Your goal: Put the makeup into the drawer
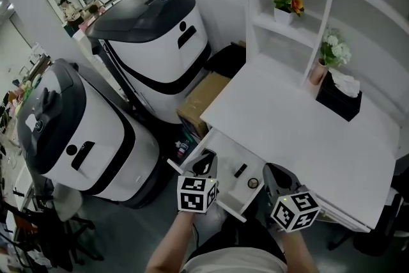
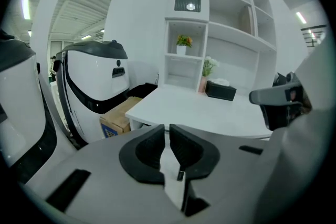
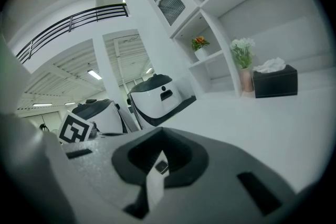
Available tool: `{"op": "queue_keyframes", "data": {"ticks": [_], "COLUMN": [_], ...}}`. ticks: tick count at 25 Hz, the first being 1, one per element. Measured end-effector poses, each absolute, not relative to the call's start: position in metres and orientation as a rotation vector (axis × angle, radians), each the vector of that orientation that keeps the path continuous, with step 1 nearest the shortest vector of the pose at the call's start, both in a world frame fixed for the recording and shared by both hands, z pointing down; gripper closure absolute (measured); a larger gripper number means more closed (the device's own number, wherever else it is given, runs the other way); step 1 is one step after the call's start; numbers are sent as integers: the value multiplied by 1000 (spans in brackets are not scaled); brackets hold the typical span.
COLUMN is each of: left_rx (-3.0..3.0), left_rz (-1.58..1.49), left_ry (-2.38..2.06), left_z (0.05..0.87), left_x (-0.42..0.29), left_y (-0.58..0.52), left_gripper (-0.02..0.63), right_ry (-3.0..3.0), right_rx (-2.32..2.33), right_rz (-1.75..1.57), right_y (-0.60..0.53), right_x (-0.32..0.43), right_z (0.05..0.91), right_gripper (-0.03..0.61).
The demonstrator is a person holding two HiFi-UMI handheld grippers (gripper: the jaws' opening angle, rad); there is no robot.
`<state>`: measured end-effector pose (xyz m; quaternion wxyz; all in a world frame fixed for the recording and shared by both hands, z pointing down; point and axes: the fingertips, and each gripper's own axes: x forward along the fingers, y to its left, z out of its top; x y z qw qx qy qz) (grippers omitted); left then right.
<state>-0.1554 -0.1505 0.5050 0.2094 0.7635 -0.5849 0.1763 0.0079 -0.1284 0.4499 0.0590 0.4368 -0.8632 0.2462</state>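
Observation:
The white desk (image 1: 287,118) has its drawer (image 1: 225,151) pulled out toward me. Inside lie a small black makeup stick (image 1: 239,170) and a round compact (image 1: 253,183). My left gripper (image 1: 206,162) hovers over the drawer's left front corner. In the left gripper view the left gripper (image 2: 167,131) shows only a narrow slit between its pads, with nothing in it. My right gripper (image 1: 276,171) is at the drawer's right side, just beside the compact. In the right gripper view the right gripper (image 3: 160,135) has its pads together and empty.
Two big white and black machines (image 1: 160,41) (image 1: 70,131) stand left of the desk, with a cardboard box (image 1: 201,99) between them and it. A black tissue box (image 1: 339,99), a flower vase (image 1: 319,70) and a potted plant (image 1: 285,6) sit at the desk's back.

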Motion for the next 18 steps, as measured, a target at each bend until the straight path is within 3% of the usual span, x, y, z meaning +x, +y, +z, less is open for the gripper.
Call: {"op": "queue_keyframes", "data": {"ticks": [18], "left_rx": [2179], "left_rz": [348], "left_ry": [-1763], "left_z": [449], "left_x": [-184], "left_y": [-122], "left_gripper": [611], "right_ry": [-2659], "right_rx": [1276], "right_rz": [701], "right_y": [-117], "right_x": [-10], "right_z": [438], "right_gripper": [577]}}
